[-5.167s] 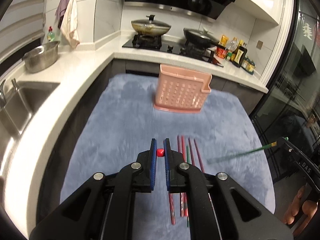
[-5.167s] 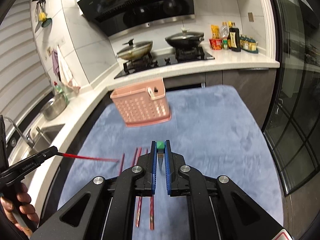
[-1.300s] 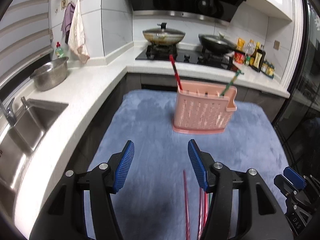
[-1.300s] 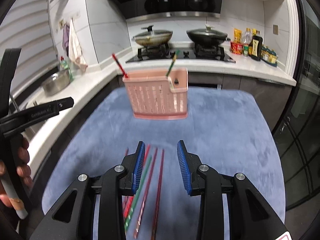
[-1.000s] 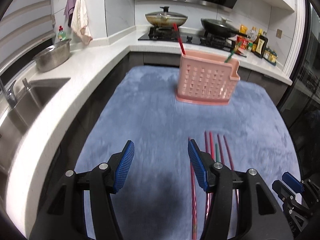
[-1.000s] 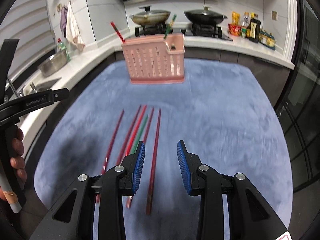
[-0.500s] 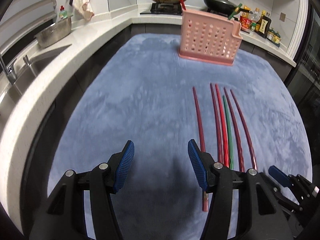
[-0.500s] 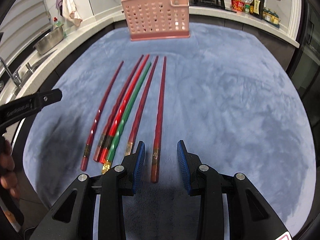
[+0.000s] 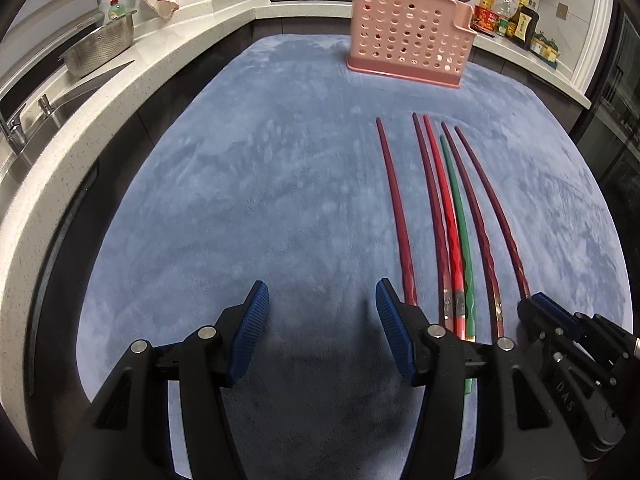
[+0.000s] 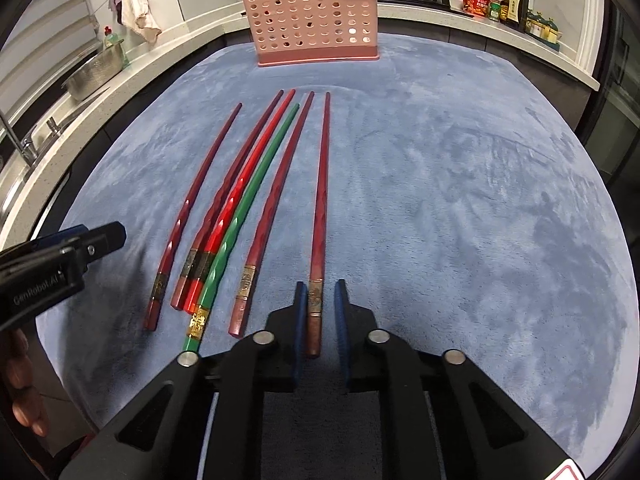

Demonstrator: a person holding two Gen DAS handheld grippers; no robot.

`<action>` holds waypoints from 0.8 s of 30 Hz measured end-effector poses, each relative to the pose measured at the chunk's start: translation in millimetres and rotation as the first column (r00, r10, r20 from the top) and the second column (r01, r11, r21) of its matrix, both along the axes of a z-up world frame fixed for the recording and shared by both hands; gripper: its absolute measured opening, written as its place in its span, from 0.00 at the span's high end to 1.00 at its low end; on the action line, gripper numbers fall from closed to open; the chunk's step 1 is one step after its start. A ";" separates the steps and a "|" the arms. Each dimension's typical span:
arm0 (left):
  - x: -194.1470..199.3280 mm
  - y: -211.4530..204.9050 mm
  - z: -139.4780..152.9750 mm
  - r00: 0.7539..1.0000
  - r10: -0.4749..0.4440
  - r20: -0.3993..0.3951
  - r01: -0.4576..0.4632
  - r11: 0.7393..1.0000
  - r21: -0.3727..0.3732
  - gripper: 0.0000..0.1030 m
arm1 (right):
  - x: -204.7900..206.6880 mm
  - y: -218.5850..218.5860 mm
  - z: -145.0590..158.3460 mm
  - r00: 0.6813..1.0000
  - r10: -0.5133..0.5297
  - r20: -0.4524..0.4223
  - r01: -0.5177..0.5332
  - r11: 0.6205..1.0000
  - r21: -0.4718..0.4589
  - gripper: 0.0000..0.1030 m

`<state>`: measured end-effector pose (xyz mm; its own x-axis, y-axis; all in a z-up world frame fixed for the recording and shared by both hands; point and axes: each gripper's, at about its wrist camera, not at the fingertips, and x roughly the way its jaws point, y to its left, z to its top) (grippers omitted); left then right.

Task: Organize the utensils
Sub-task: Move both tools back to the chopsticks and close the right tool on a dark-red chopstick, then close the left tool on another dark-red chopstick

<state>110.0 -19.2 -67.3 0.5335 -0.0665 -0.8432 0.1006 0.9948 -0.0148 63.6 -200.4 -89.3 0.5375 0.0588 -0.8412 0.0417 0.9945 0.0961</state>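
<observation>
My right tool (image 10: pixel 318 312) is part open, straddling the butt of the rightmost chopstick (image 10: pixel 320 208), not gripping yet (low so closing pinches it). Left tool (image 9: pixel 320 320) wide open, empty, beside the row. Holder (image 10: pixel 316 20) stands at the counter's (image 10: pixel 460 200) far end

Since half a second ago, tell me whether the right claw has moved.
Yes. The right claw has come down and forward, now straddling the rightmost chopstick, nearer the pink basket.

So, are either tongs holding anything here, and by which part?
Nothing held. Left tongs gape over bare cloth; right tongs straddle the rightmost dark-red chopstick's thick end, unclosed.
</observation>
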 end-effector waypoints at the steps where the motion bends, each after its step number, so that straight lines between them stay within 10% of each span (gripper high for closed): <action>1: -0.9 -0.8 -0.5 1.000 -0.002 -0.002 0.002 1.000 -0.001 0.48 | -0.1 -1.2 -0.1 1.000 -0.002 0.000 0.002 1.000 0.001 0.93; 24: -7.0 -18.7 -8.5 0.998 -0.045 -0.047 0.043 0.999 -0.030 0.47 | -14.9 -9.0 -1.1 1.000 -0.019 -0.002 0.019 0.999 0.033 0.93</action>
<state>103.0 -38.0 -75.8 0.4883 -0.1140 -0.8652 0.1430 0.9885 -0.0496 48.6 -209.4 -90.3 0.5378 0.0761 -0.8397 0.0603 0.9899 0.1283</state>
